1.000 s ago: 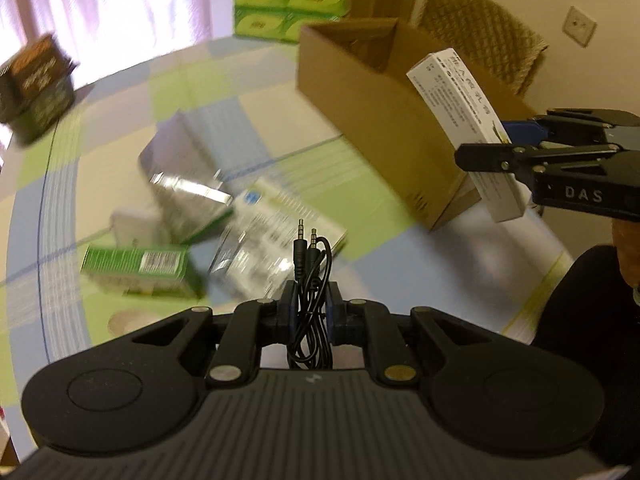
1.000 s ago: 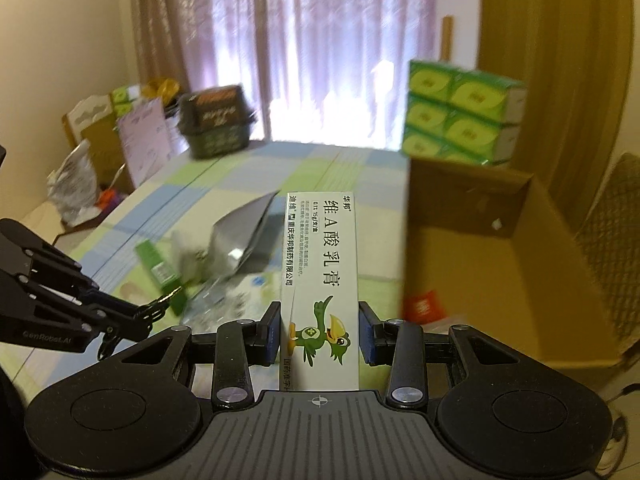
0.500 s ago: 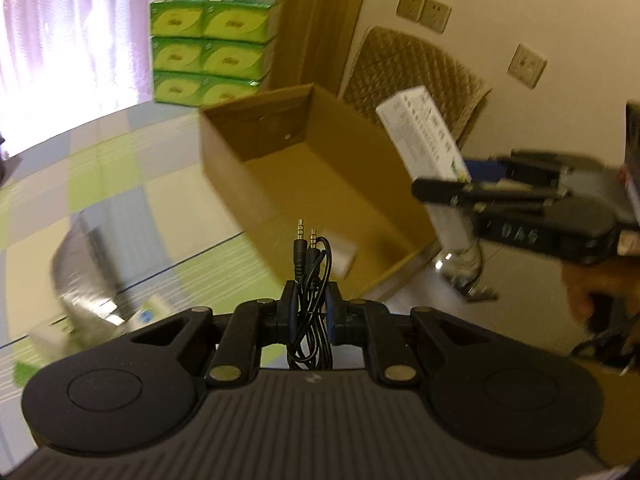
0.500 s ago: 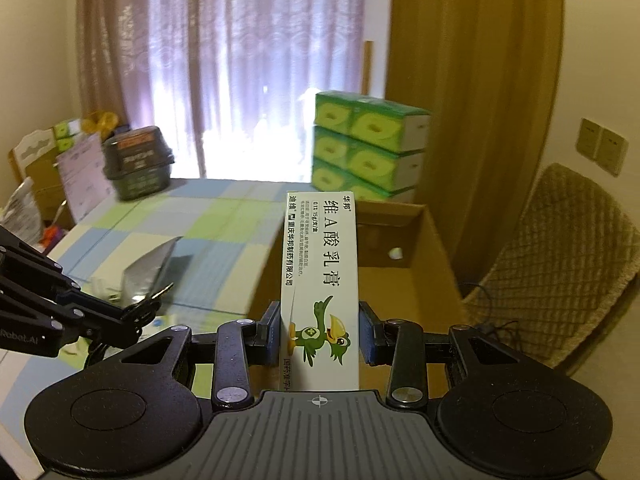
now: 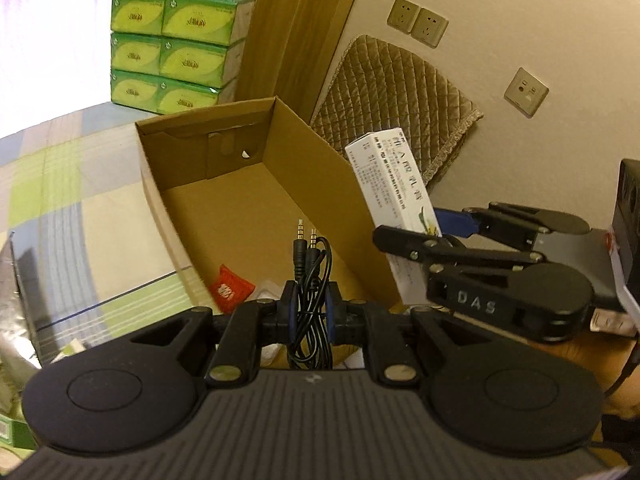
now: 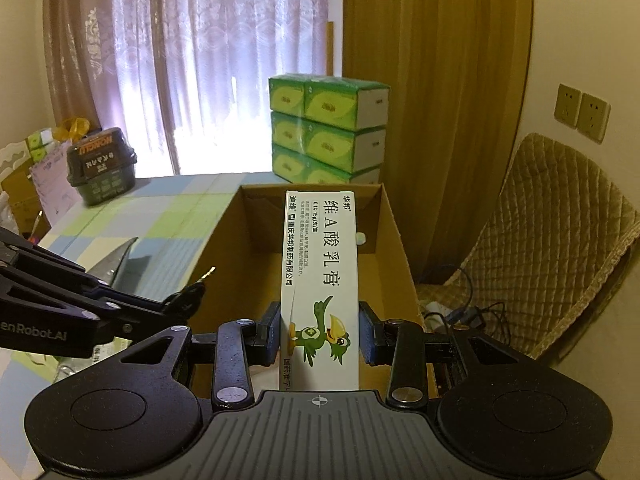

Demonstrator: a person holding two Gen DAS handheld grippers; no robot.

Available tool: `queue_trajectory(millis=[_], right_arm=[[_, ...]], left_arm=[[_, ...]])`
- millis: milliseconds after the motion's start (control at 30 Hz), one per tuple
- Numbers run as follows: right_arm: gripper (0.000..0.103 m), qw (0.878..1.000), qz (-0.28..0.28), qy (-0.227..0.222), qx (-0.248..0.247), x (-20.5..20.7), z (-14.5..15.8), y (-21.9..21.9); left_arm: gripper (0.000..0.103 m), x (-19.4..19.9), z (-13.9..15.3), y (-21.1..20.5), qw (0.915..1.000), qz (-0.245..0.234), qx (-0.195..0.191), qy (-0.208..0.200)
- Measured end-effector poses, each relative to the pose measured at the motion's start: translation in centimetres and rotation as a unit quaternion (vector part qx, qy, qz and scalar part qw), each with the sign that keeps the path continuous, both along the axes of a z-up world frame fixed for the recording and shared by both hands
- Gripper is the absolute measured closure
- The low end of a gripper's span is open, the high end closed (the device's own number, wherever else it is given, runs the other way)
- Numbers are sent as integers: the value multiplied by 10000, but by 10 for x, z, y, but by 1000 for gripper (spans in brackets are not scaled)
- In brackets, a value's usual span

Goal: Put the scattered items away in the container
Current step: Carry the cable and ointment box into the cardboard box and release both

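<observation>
Left gripper [image 5: 307,312] clamped on a coiled black audio cable [image 5: 310,280], held over the near end of the open cardboard box [image 5: 224,216]. Right gripper [image 6: 319,338] clamped on a white ointment carton [image 6: 320,280], upright, near the box's right wall. Advised: bring each load fully inside the walls, lower, then part the fingers; release one at a time to avoid collision. Red packet [image 5: 230,288] already inside. Desk [image 6: 160,216] under a checked cloth; stacked tissue packs [image 6: 328,132], curtains, quilted chair beyond.
</observation>
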State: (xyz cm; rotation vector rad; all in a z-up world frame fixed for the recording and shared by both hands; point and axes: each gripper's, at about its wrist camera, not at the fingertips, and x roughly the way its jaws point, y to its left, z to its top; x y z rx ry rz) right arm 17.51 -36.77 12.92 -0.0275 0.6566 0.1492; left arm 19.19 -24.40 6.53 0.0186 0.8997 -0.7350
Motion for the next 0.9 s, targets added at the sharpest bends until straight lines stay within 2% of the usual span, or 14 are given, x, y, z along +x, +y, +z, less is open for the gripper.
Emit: queue_trajectory(millis=[233, 300, 533, 700, 900], right_arm=[[62, 9999, -42, 114, 65, 13, -12, -9], [62, 9999, -58, 137, 88, 15, -15, -11], [62, 9997, -53, 206, 114, 19, -21, -14], [62, 9996, -19, 252, 117, 24, -23, -12], [62, 9994, 21, 321, 135, 29, -26, -8]], left_arm=[[92, 15, -14, -13, 9999, 74, -33, 93], [82, 16, -14, -12, 9998, 136, -75, 87], [77, 15, -16, -1, 9996, 261, 44, 17], [71, 11, -16, 7, 9995, 298, 135, -26], [69, 8, -13, 13, 9993, 341, 126, -21]])
